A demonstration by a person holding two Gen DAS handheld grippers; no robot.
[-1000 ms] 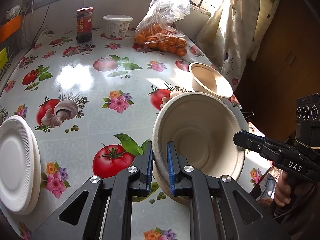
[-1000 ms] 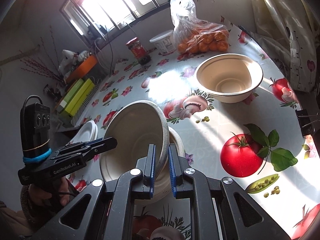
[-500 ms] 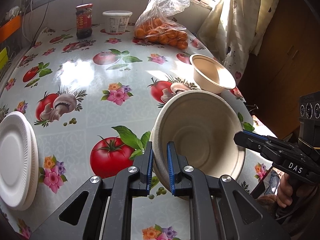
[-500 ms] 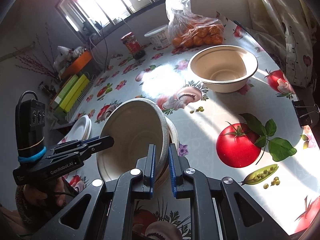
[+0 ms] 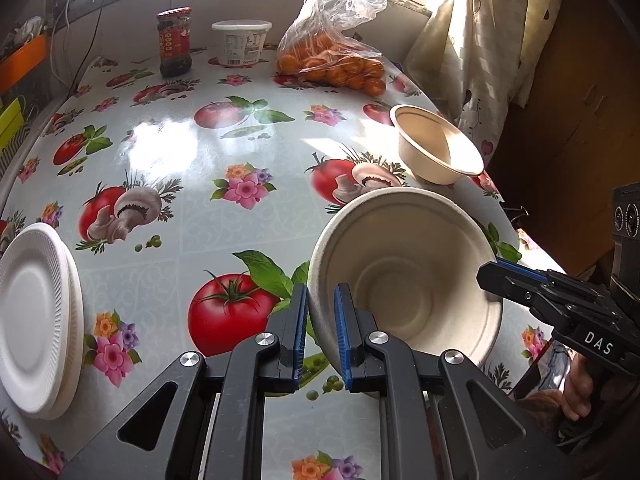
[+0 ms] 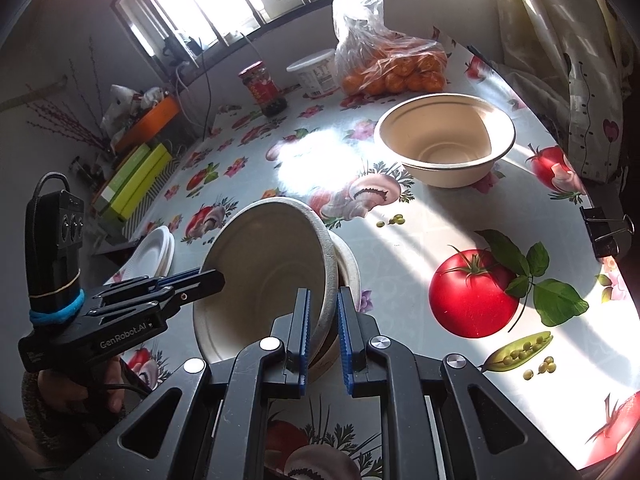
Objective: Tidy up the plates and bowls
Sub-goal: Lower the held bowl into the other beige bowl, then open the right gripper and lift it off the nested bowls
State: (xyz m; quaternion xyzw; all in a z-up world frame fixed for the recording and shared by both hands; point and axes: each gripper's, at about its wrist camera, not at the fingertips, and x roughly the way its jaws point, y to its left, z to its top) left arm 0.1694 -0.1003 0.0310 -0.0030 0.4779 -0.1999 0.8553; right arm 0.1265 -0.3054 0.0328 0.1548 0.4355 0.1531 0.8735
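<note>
Left wrist view: my left claw (image 5: 321, 330) has its blue pads pinched on the near rim of a beige paper bowl (image 5: 404, 276), which sits tilted with its opening facing up toward me. My right claw (image 5: 490, 270) comes in from the right and its tip grips the opposite rim of that same bowl. So both claws are holding one bowl between them, just above the flowery tabletop (image 5: 240, 152).

From the right wrist cam, my right claw (image 6: 323, 330) has the bowl's rim (image 6: 326, 280) clamped between narrow fingers, and I can see a second bowl (image 6: 348, 264) nested right under the tilted one, peeking out on the right. The left claw (image 6: 212, 278) bites the far rim over on the left.

Ahead and to the right of my left claw there's another empty bowl (image 5: 438, 148) standing upright near the tabletop's edge, well apart from the one I'm holding. Way off to the left is a stack of white plates (image 5: 34, 316).

At the far end of the tabletop: a dark jar (image 5: 174, 42), a white tub (image 5: 241, 42) and a bag of oranges (image 5: 332, 60). A binder clip (image 6: 604, 232) hangs on the right edge.
</note>
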